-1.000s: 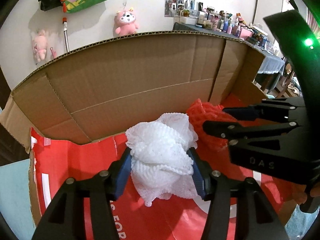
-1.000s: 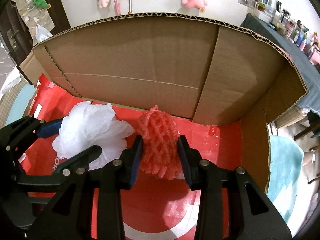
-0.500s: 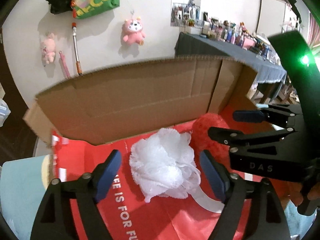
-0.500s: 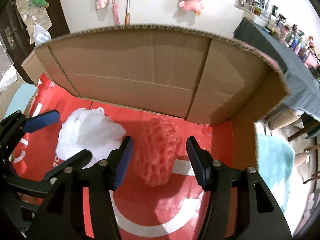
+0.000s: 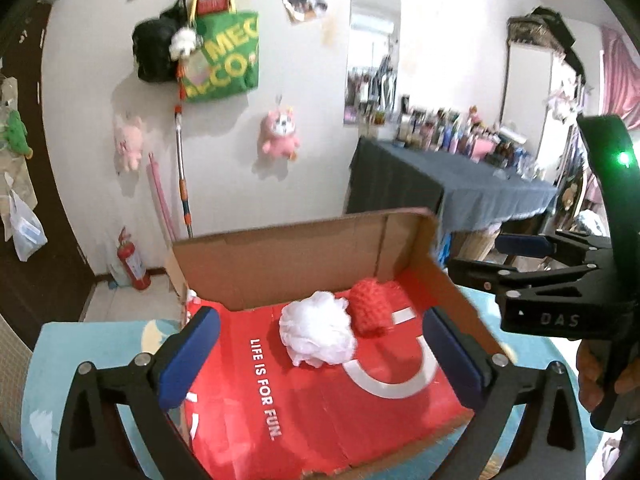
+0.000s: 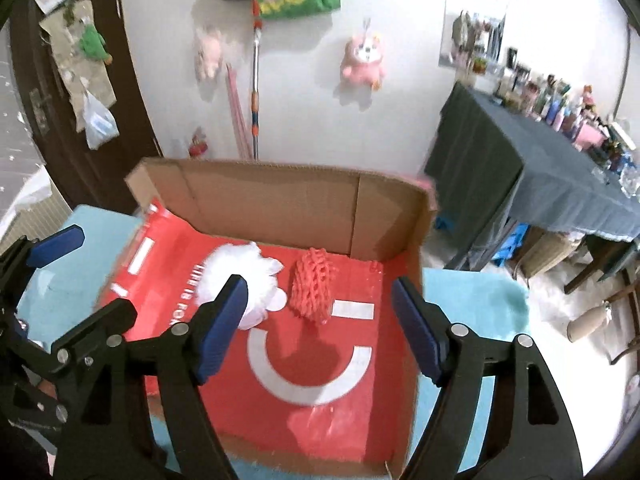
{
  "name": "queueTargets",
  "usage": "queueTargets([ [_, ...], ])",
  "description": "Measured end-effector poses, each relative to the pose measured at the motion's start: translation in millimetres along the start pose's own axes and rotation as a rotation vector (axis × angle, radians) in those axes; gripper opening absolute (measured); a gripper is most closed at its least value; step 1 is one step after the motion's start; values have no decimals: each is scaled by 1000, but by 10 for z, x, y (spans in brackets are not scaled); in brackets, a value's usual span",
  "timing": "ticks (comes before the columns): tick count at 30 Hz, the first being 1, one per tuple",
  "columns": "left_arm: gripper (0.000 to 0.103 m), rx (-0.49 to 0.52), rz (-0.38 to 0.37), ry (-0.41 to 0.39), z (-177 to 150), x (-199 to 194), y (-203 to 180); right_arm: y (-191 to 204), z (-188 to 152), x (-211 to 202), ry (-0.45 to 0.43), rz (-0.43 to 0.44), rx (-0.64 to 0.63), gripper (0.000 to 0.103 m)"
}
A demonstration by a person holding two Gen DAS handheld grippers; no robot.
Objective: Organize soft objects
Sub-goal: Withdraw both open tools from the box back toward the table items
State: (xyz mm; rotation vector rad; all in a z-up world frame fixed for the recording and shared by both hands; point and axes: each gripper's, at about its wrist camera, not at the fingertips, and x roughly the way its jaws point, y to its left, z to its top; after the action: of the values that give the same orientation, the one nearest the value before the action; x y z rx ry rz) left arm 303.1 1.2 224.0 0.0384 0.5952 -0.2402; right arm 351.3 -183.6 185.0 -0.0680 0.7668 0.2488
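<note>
A white mesh puff and a red foam net lie side by side on the red floor of an open cardboard box. In the right wrist view the white puff is left of the red net inside the box. My left gripper is open and empty, held back above the box front. My right gripper is open and empty, also raised above the box; it shows at the right of the left wrist view.
The box sits on a light blue mat. A table with a dark cloth and several bottles stands to the right. Plush toys, a green bag and a pole hang on the white wall behind. A fire extinguisher stands on the floor.
Both grippers opened, let go of the white puff and the red net inside the box, then pulled up and back away from it.
</note>
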Motion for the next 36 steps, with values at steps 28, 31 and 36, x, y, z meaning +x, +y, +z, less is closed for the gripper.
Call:
queueTargets([
  [28, 103, 3, -48, -338, -1487, -2117, -694, 203, -2262, -2445, -461, -70, 6, 97],
  [31, 103, -6, -53, -354, -1664, -2167, -727, 242, -2536, -2462, -482, -94, 23, 97],
  [36, 103, -1, -50, -346, -1964, -2139, -798, 323, -2900, -2407, -505, -138, 19, 97],
])
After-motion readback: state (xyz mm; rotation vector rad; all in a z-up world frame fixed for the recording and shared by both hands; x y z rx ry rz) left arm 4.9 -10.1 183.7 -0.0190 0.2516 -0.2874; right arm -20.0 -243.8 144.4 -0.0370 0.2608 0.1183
